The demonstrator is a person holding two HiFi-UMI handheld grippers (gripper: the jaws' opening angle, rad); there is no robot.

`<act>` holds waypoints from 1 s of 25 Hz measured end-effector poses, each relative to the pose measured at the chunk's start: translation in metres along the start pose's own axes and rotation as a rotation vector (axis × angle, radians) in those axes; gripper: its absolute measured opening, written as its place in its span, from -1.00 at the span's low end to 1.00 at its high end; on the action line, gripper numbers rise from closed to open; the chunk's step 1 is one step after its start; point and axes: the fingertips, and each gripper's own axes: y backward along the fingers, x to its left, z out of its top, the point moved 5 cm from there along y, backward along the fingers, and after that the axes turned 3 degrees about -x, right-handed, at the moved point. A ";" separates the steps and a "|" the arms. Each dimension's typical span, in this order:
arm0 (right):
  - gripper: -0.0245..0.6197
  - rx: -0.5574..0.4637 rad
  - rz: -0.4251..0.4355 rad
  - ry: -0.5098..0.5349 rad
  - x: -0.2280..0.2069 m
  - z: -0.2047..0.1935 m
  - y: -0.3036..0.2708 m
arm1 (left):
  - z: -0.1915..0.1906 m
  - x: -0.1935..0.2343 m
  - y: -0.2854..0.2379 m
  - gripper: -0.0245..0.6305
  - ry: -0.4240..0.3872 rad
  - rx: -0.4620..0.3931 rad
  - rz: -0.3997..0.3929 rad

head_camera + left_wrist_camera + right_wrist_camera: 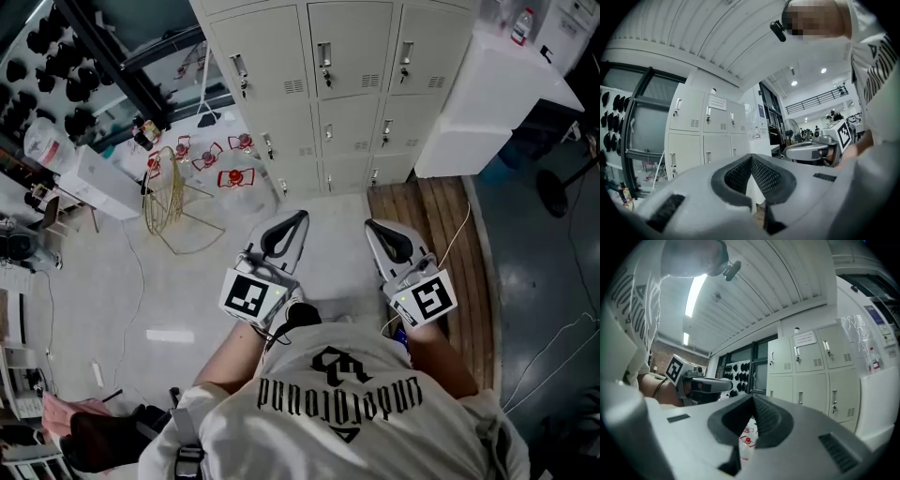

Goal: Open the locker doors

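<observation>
shirt [337,403] fills the bottom of the head view, with the left tongs [296,220] and right tongs [374,227] held level side by side just beyond it, each closed tip to tip on nothing. the lockers [323,94] stand well ahead across the floor [187,300], every door shut. this looks like the approach step. next, i'd judge, one tongs must reach a door handle [324,54], open, grip it and pull.

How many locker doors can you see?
9 locker doors, in three rows of three. Top row: left, middle, right. Middle row: left, middle, right. Bottom row: left, middle, right. None seems hidden.
</observation>
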 end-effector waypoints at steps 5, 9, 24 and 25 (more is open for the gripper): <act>-0.90 0.003 -0.009 -0.039 -0.008 -0.002 0.009 | -0.001 -0.009 -0.006 -0.90 0.000 0.004 -0.004; -0.90 -0.003 -0.017 -0.028 -0.014 -0.002 0.014 | -0.003 -0.015 -0.013 -0.90 0.002 0.007 -0.016; -0.49 0.039 -0.107 -0.029 -0.036 -0.013 0.030 | -0.018 -0.025 -0.043 -0.90 -0.006 -0.006 -0.092; -0.45 0.042 -0.113 -0.031 -0.039 -0.014 0.030 | -0.019 -0.025 -0.046 -0.90 -0.005 -0.008 -0.099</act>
